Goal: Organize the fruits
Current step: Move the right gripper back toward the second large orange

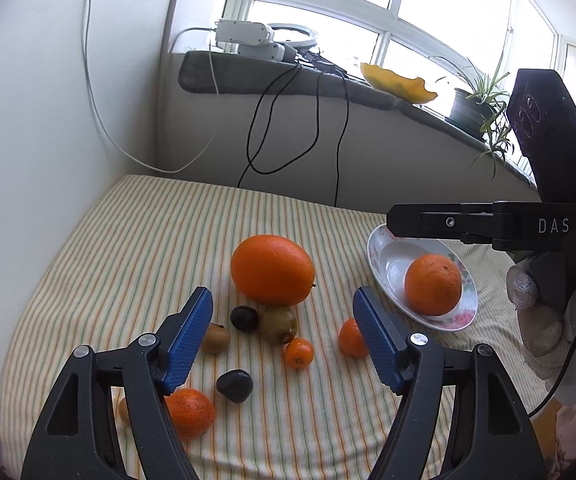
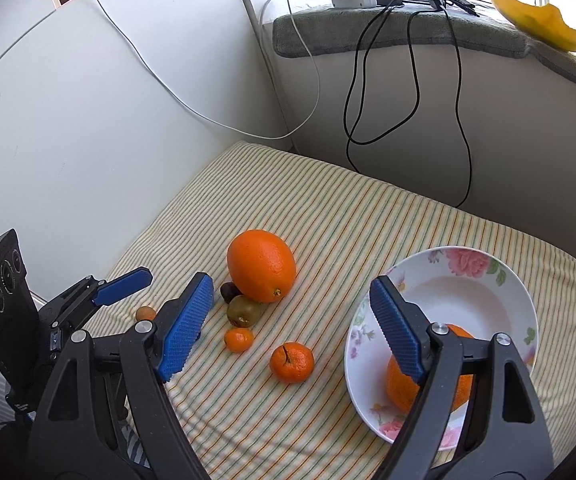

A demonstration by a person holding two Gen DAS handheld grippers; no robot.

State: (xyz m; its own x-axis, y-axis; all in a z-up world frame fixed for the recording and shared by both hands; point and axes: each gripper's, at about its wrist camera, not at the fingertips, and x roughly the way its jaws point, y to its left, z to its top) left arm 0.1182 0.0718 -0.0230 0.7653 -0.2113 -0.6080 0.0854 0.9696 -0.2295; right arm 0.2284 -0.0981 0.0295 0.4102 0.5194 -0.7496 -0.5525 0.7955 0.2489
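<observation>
The orange [image 2: 427, 384] in the bowl [image 2: 487, 292] is half hidden behind the right hand-held gripper [image 2: 291, 328], which gapes empty. The left hand-held gripper [image 1: 284, 340] also gapes empty, covering part of a tangerine [image 1: 192, 412].

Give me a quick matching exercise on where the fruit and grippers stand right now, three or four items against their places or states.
Things:
1. large orange
2. round orange
3. green kiwi
4. left gripper

Places or states:
A. lying in the floral bowl
B. open, empty, above the small fruits
C. on the striped cloth, biggest fruit of the cluster
D. tucked against the large orange's near side

Pairs: 1-C, 2-A, 3-D, 4-B
</observation>
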